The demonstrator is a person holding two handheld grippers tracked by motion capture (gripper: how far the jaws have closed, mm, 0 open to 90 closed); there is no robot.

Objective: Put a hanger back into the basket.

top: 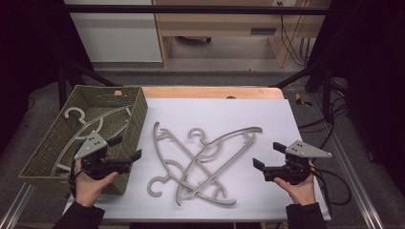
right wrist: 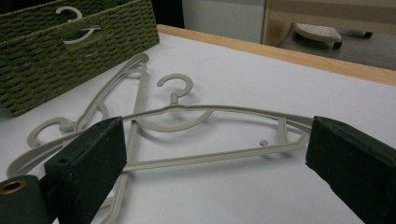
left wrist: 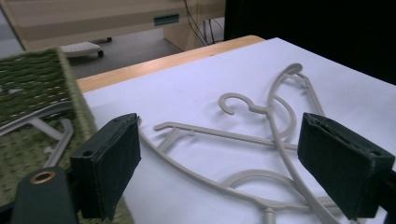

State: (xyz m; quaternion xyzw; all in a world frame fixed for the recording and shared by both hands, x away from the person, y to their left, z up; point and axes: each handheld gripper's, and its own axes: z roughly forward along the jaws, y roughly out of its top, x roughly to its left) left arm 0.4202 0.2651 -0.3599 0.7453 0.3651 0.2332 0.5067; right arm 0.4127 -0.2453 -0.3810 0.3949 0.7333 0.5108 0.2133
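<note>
Hangers (top: pixel 200 162) heaped mid-counter, between two empty tongs.
Both left tongs (top: pixel 126 149) and right tongs (top: pixel 267 155) gape wide; the heap lies right of the basket (top: pixel 138 114), top hanger's long axis diagonal, roughly equally near both.

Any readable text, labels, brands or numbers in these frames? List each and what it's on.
None readable.
The green wicker basket, the grey hangers, the white table cover and both tools, left and right, carry no visible print.
The dark plate on the wooden cabinet front might be a label; too small and blurred to read.
</note>
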